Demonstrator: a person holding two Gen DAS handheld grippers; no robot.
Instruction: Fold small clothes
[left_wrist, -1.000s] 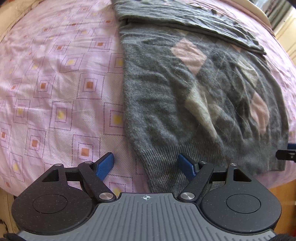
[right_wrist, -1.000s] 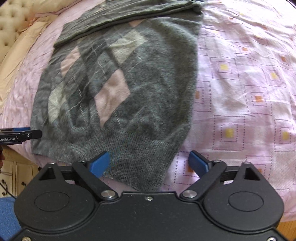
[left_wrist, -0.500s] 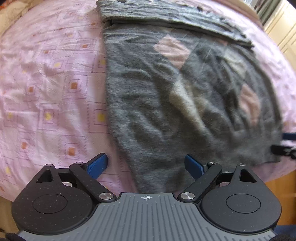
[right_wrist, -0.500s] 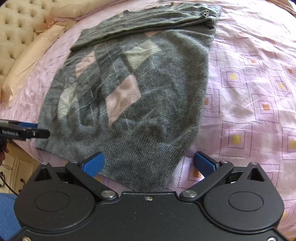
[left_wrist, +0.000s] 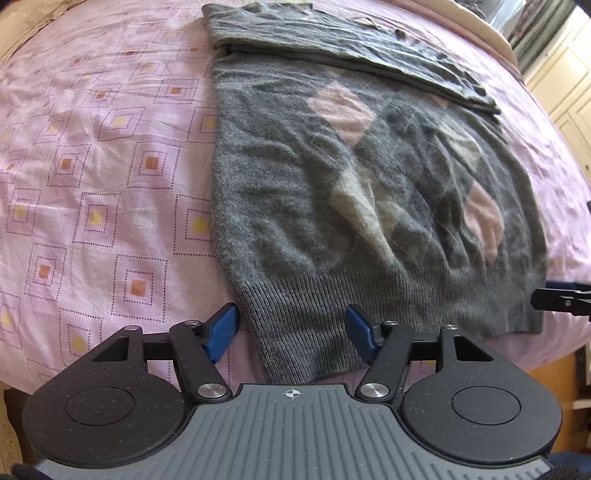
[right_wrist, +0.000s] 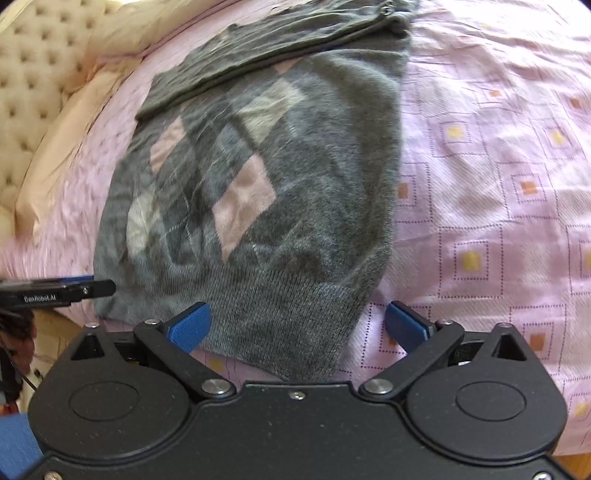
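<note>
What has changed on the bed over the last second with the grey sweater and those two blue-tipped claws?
Little. Both grippers shifted slightly along the ribbed hem: the left gripper now straddles its corner, and the right gripper pulled back a little at the other. Neither grabbed anything; both stayed open. The sweater stayed flat on the pink bedspread, its sleeve folded across the top.
</note>
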